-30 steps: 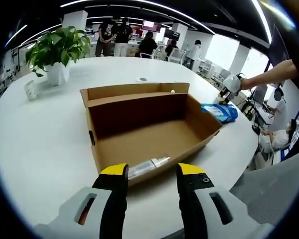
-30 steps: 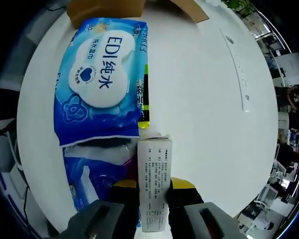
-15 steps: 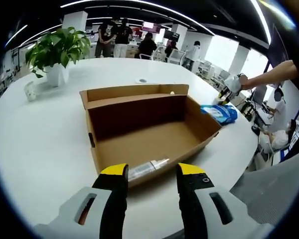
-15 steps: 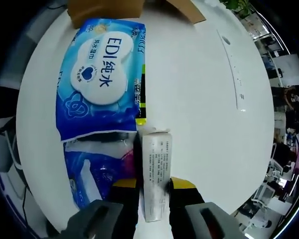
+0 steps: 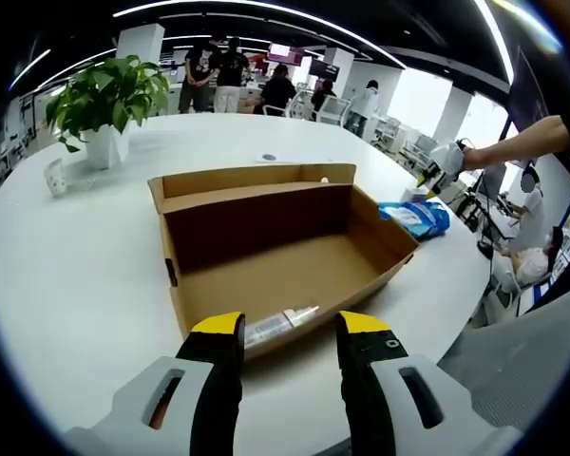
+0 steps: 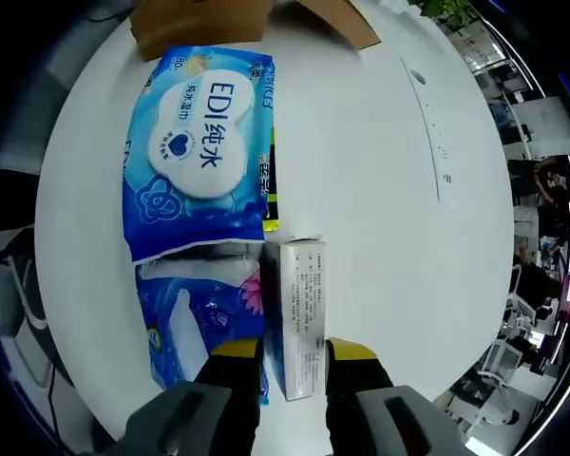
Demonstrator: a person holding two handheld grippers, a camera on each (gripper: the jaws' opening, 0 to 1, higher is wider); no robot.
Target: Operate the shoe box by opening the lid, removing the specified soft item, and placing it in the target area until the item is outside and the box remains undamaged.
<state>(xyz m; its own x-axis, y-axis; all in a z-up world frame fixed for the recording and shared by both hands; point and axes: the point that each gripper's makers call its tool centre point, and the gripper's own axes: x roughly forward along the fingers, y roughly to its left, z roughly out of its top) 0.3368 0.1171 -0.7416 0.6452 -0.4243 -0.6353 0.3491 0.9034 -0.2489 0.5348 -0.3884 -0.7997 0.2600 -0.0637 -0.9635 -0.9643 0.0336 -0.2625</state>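
The open cardboard shoe box stands in the middle of the white round table, with a small white tube lying inside against its near wall. My left gripper hovers open just in front of that wall. Off to the right, my right gripper hangs over a blue wipes pack. In the right gripper view, that wipes pack lies flat beside a second blue soft pack. A small white carton lies on the table between the slightly parted jaws of my right gripper.
A potted plant and a white cup stand at the table's far left. Several people stand behind the table and one sits at the right. A corner of the shoe box shows beyond the packs. The table edge is close.
My right gripper has pulled back and up. The white carton, earlier clamped deep between its jaws, now lies on the table further out. The left gripper has barely moved.
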